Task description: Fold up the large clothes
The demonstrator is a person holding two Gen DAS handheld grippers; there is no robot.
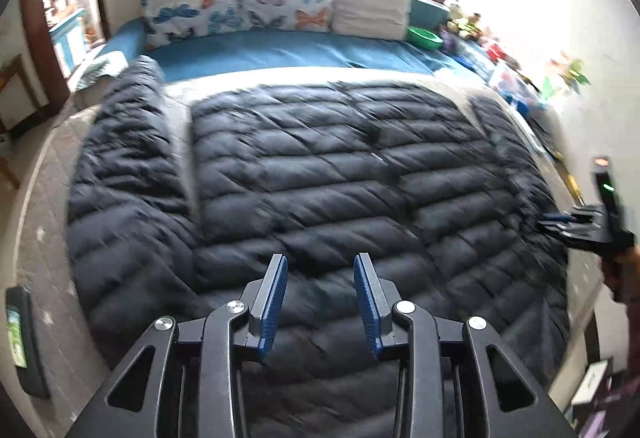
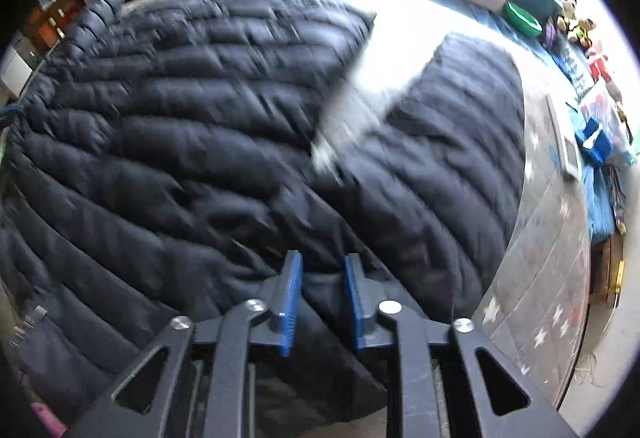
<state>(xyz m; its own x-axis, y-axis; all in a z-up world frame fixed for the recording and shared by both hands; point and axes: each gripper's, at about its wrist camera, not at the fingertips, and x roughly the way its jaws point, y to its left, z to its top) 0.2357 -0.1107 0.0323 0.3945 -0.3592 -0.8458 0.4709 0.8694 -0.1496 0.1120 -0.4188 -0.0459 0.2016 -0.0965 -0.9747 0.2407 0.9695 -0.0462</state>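
1. My left tool (image 1: 320, 280) hangs above the near middle of the jacket (image 1: 320, 173), its blue pads (image 1: 276, 298) spread apart with nothing between them.
2. The dark quilted jacket lies flat on a grey star-patterned cover (image 2: 552, 258), one sleeve (image 1: 128, 157) at the left and another at the far right.
3. My right tool (image 2: 322, 288) sits low over the jacket (image 2: 180, 117) near the right sleeve (image 2: 452, 141); its pads are parted, with dark fabric showing between them, but I cannot tell whether they pinch it.
4. Butterfly pillows (image 1: 236, 1) and a white cushion (image 1: 372, 5) line the far side, a green bowl (image 1: 425, 37) to their right.
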